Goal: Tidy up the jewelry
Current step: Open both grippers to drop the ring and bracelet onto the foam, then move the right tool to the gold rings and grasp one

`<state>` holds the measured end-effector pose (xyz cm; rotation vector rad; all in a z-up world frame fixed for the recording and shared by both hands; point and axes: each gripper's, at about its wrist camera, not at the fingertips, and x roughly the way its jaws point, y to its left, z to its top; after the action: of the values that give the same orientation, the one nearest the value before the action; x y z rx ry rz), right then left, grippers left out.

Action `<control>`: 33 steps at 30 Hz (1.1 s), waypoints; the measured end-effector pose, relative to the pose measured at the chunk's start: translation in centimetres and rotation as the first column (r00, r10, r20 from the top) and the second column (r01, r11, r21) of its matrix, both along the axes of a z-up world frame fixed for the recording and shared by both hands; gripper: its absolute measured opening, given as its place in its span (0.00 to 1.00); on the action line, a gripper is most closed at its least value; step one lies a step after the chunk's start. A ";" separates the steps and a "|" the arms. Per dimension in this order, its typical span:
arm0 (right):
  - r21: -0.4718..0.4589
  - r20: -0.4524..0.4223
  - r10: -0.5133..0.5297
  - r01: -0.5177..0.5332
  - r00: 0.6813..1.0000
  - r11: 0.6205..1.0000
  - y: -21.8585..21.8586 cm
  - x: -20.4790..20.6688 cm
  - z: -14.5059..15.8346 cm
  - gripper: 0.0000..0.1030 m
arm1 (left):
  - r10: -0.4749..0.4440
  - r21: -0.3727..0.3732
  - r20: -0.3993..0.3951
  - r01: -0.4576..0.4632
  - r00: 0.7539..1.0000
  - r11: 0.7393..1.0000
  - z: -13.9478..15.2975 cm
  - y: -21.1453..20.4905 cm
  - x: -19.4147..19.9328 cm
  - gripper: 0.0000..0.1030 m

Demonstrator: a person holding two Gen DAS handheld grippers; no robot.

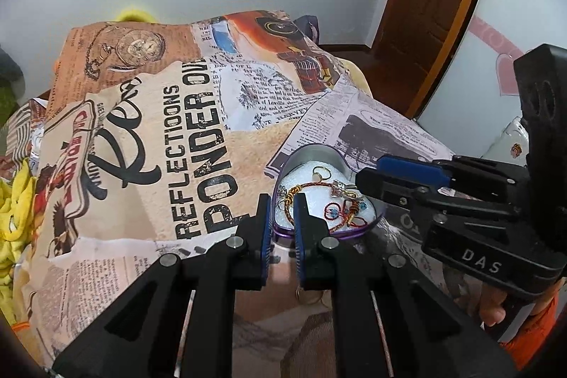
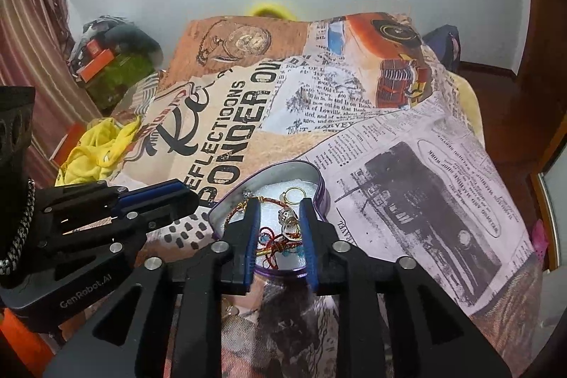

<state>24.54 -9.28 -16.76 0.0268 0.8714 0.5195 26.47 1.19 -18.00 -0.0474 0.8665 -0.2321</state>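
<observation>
My left gripper point(image 1: 281, 201) slightly parted at rim of heart-shaped tin point(image 1: 365, 227) on printed bedspread point(image 1: 141, 137); right gripper point(image 2: 279, 209) half-open, empty, over bracelets point(image 2: 280, 245) and rings inside.

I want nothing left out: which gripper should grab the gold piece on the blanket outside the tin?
Probably left: the left gripper sits at the near rim of the heart tin, closest to the gold piece; the right gripper reaches over the tin's middle.
</observation>
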 end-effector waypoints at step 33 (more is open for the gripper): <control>-0.134 -0.072 0.092 -0.101 0.993 0.986 2.4 -6.3 -2.2 0.33 | 0.053 0.030 -0.046 -0.051 0.998 0.998 -0.1 2.9 -7.3 0.34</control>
<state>18.24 -6.83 -19.01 -0.1255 0.9751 0.5501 19.13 4.07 -18.13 -0.0489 0.9135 -0.1703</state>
